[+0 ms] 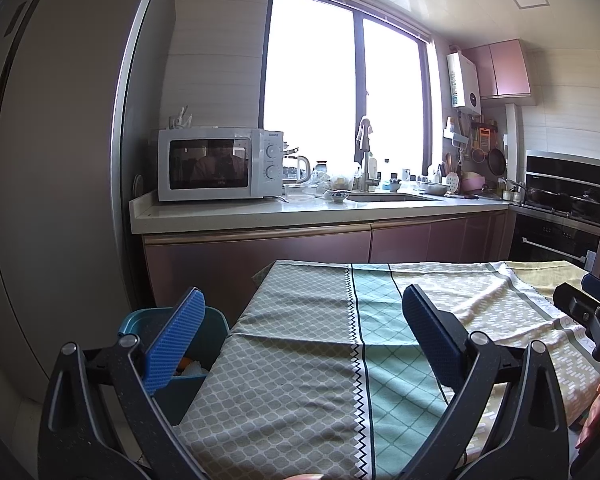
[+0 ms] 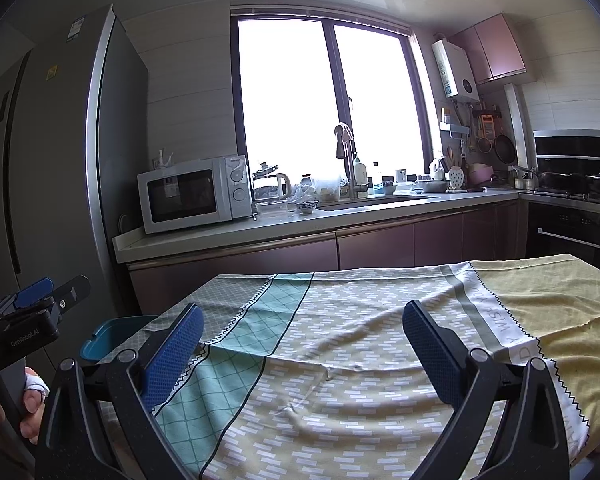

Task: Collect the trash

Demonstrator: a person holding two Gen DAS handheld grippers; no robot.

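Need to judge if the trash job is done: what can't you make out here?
- Blue bin, left wrist view: contents mostly hidden by the left gripper finger; only orange and white bits show.
- Same bin, right wrist view: interior cut off by the tablecloth edge.
- Floor: hidden by the table.

A soft, matt patchwork cloth (image 2: 340,360) of printed cotton look covers the near table, lying in shallow creases. The left gripper (image 1: 300,332) and right gripper (image 2: 302,340) have speckled matt black plastic arms, and their fingers (image 1: 176,340) carry blue pads with a fine knobbly texture. The teal bin (image 1: 216,332) looks like smooth plastic. The far counter (image 1: 260,212) is pale polished stone over glossy mauve cabinet doors (image 1: 260,256); the fridge (image 1: 60,160) is brushed metal.
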